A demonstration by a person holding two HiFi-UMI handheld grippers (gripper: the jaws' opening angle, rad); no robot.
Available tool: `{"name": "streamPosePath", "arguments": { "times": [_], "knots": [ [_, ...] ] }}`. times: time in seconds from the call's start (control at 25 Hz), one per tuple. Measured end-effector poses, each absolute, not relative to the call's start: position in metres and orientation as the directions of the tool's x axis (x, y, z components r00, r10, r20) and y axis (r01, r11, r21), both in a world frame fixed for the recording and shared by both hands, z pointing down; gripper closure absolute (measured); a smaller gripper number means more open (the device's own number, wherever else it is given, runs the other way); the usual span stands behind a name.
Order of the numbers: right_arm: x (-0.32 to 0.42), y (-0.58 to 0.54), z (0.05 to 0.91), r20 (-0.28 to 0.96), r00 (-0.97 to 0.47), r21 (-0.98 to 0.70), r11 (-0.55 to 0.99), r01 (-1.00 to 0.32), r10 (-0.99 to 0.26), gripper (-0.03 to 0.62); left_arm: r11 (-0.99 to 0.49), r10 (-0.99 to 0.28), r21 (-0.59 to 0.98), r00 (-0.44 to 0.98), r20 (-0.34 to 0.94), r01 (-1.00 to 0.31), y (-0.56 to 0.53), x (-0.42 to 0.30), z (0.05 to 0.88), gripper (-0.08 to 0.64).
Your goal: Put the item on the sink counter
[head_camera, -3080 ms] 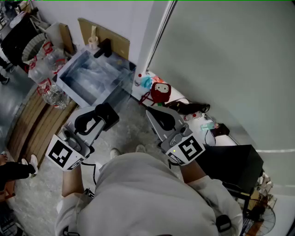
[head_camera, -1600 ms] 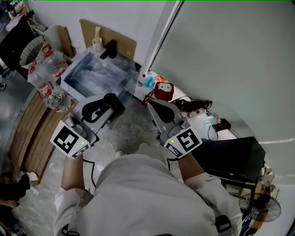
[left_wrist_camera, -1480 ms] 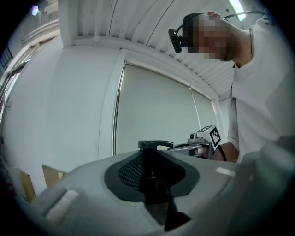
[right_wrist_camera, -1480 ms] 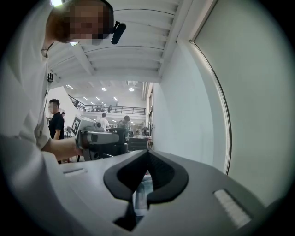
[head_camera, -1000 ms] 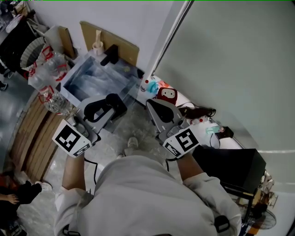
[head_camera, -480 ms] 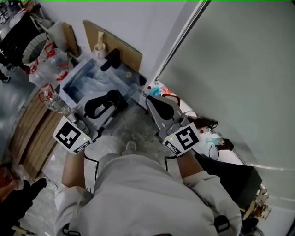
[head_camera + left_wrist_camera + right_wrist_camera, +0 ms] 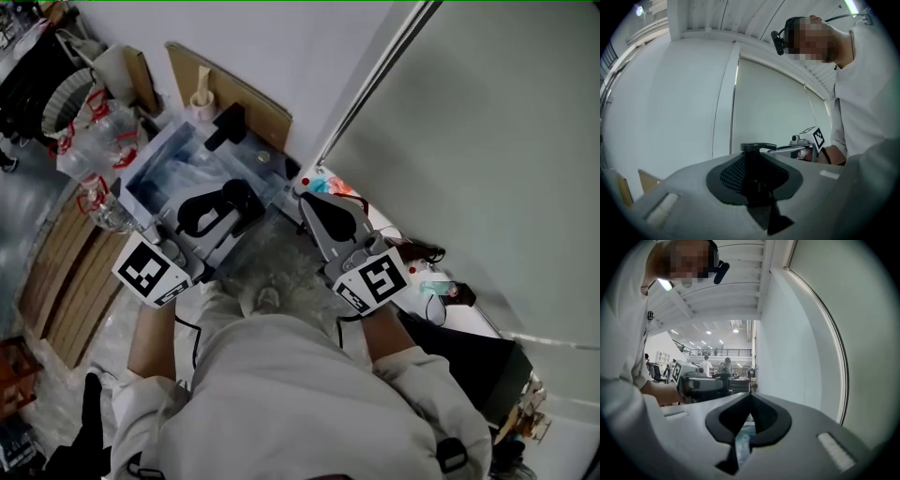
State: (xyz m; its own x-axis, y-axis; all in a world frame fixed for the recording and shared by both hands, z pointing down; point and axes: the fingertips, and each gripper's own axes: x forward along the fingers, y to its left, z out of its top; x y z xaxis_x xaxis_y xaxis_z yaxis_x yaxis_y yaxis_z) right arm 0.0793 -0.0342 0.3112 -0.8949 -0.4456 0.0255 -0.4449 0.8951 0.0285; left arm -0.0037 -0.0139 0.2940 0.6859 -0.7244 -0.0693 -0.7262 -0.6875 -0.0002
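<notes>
Standing on speckled grey floor (image 7: 272, 258), the person (image 7: 300, 394) faces a sink (image 7: 141, 159) against the white wall (image 7: 281, 56). The left tongs (image 7: 211, 214) clamp a black item (image 7: 232, 197) over the sink's near rim; the right tongs (image 7: 312, 208), closed and empty, hover right of the sink.

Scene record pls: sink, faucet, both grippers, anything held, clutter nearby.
sink: against the wall, ahead of the person
faucet: black, at the sink's back edge
left gripper: over the sink's near edge
right gripper: by the sink's right corner
jaws: gap unclear on both
held: no item visible
bottles: clear plastic, left of the sink
cardboard: leaning on the wall behind the sink
</notes>
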Motion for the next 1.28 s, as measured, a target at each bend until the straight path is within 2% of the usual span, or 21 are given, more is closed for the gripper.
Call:
{"name": "streamPosePath", "arguments": {
  "times": [0.88, 1.28],
  "knots": [
    [-0.014, -0.091, 0.315, 0.046, -0.709, 0.071, 0.71, -0.701, -0.704, 0.588, -0.877, -0.475, -0.02, 0.874, -0.104, -0.48, -0.1, -0.08, 0.308, 0.477],
    [-0.014, -0.123, 0.331, 0.06, -0.673, 0.075, 0.675, -0.734, -0.737, 0.588, -0.872, -0.487, -0.01, 0.869, -0.092, -0.49, -0.149, -0.075, 0.342, 0.477]
  ]
}}
